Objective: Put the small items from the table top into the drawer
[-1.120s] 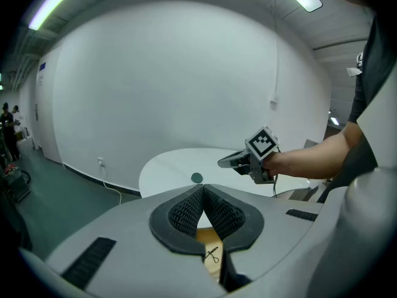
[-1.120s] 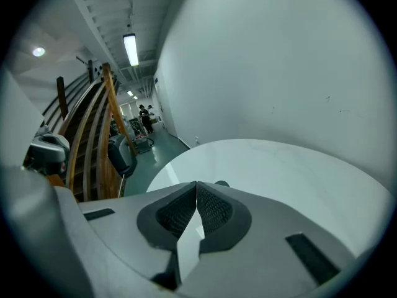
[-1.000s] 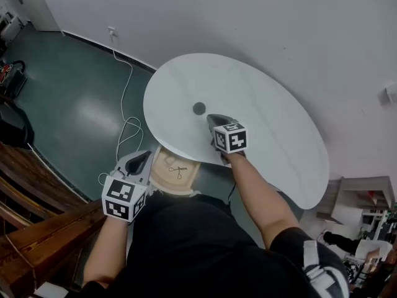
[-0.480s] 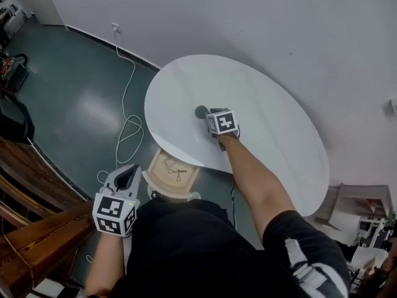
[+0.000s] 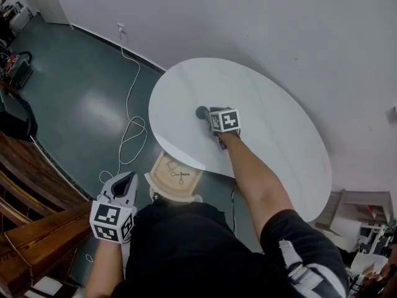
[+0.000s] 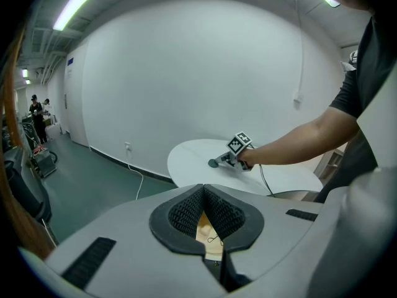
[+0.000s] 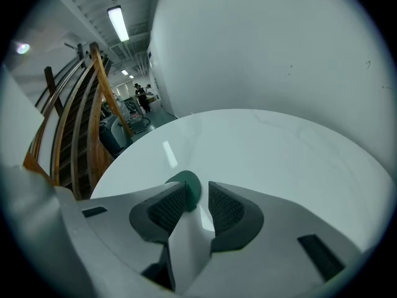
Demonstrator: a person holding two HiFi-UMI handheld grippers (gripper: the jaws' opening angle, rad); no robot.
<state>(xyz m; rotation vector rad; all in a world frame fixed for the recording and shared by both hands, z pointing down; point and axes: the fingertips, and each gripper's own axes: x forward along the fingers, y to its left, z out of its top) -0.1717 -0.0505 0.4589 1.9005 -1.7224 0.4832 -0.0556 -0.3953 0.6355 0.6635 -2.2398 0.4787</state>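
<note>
While a dark green disc point(image 5: 201, 112) lies on the white oval table point(image 5: 273, 135), the right gripper point(image 5: 208, 112) rests there with jaws parted, having just been opening. The disc sits between their tips, not pinched. The left gripper point(image 5: 129, 179) hangs off the table, jaws together and empty, beside the open wooden drawer point(image 5: 166, 182), which holds a small dark item point(image 5: 180, 175).
</note>
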